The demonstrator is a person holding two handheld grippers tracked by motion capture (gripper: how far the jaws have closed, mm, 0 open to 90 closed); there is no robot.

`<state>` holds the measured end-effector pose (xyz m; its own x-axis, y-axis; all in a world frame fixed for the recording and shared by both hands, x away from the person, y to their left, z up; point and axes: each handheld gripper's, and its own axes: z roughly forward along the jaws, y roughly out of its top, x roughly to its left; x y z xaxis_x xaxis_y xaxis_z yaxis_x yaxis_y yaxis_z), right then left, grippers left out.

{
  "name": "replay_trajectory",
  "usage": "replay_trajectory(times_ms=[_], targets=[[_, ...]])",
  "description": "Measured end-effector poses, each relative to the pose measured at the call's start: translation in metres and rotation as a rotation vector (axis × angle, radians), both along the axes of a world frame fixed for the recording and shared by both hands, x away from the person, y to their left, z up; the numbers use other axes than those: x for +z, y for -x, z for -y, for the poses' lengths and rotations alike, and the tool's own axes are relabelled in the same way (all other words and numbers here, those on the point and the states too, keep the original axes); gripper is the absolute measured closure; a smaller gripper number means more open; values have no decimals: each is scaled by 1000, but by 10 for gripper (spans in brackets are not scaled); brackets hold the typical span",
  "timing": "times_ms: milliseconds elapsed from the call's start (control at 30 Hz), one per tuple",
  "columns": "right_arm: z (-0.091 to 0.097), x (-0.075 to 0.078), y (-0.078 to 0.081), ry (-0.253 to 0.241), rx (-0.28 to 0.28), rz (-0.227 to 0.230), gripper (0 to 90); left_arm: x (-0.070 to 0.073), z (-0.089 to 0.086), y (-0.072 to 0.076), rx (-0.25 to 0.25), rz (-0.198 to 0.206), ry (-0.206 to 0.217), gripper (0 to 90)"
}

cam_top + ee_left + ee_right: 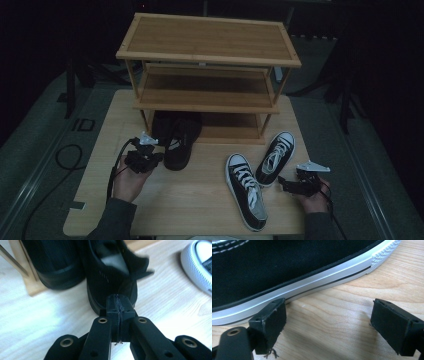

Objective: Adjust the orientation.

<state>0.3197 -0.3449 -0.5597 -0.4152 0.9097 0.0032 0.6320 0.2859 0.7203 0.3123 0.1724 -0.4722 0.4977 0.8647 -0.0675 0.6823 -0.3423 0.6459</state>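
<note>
Jaws shut behind black shoe (pixel 110 277)

The right gripper (pixel 325 322) hangs low over the pale wooden tabletop (pixel 342 302), its jaws spread wide with bare wood between them. Just beyond lies the black sneaker (pixel 287 267), its white sole rim close to one pad (pixel 270 322).

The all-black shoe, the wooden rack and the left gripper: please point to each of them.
all-black shoe (pixel 178 150), high view, on its upper.
wooden rack (pixel 207 36), high view, on its top shelf.
left gripper (pixel 119 308), left gripper view, where the closed jaws meet.
</note>
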Motion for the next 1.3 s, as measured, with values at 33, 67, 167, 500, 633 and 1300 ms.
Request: replay_trajectory(times_ms=[33, 67, 167, 500, 633, 1300], targets=[[0, 0, 0, 0, 0, 0, 130, 0, 0, 0, 0, 0, 0, 894], [0, 0, 0, 0, 0, 0, 130, -7, 3, 0, -9, -16, -5, 894], [0, 0, 0, 0, 0, 0, 130, -17, 8, -1, -26, -38, -22, 894], [0, 0, 0, 0, 0, 0, 130, -36, 19, -9, -32, -79, -69, 896], [0, 0, 0, 0, 0, 0, 130, -37, 19, -12, -28, -80, -56, 897], [0, 0, 0, 0, 0, 0, 130, -29, 30, -24, 6, -32, -13, 896]])
